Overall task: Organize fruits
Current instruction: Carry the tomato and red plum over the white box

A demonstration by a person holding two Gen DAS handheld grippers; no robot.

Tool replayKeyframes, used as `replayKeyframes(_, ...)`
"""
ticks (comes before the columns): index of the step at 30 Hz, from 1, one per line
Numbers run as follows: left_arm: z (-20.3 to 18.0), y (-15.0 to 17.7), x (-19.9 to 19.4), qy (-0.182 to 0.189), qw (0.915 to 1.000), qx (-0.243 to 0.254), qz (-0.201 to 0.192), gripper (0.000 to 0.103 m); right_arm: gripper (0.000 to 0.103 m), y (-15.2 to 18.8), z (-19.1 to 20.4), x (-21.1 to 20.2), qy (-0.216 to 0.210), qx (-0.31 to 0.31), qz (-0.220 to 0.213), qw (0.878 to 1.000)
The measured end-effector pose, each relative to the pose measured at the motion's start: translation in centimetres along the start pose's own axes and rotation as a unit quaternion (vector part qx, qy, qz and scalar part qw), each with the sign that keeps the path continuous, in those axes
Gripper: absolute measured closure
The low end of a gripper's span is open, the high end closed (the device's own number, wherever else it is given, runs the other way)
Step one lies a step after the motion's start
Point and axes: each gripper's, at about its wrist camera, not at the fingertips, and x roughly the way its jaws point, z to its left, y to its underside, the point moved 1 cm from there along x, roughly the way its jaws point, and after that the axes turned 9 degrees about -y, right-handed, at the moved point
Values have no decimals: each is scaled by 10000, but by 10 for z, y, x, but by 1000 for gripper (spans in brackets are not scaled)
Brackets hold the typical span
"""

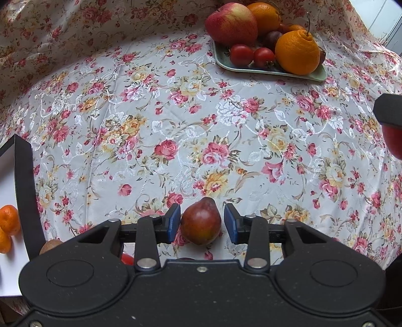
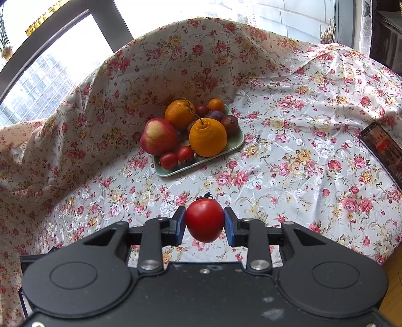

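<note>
Right gripper (image 2: 204,222): blue pads pressed on both sides of a red tomato (image 2: 204,220), carried clear of the floral tablecloth (image 2: 289,163). Grip sits at the widest part of a smooth round skin, so a tilt or jerk could roll it out, and a harder squeeze could bruise it.

Left gripper (image 1: 202,221): fingers parted around a dark red pear (image 1: 201,221), with a visible gap on the right pad and the left pad about touching. It isn't clamped. The pear seems to lie on the cloth, and closing off-centre could push it sideways.

Further out, the green tray (image 1: 319,74) holds an apple (image 1: 231,24), two oranges and small tomatoes, piled high. Adding fruit there risks a rollaway. Mandarins (image 1: 8,222) sit on a white surface at left.
</note>
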Motion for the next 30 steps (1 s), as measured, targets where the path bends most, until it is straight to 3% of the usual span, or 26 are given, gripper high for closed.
replayKeyframes(15,1,1,11,-76,9998,-50,174,54,70,2,4,3,-13,-42,54,10000)
replayKeyframes(22,-1,2,10,-71,9999,31,91,58,70,1,7,4,-59,-40,57,10000)
replayKeyframes(30,25,-10,-8,-127,9988,-422,-208,59,70,0,11,4,-114,-62,60,9999)
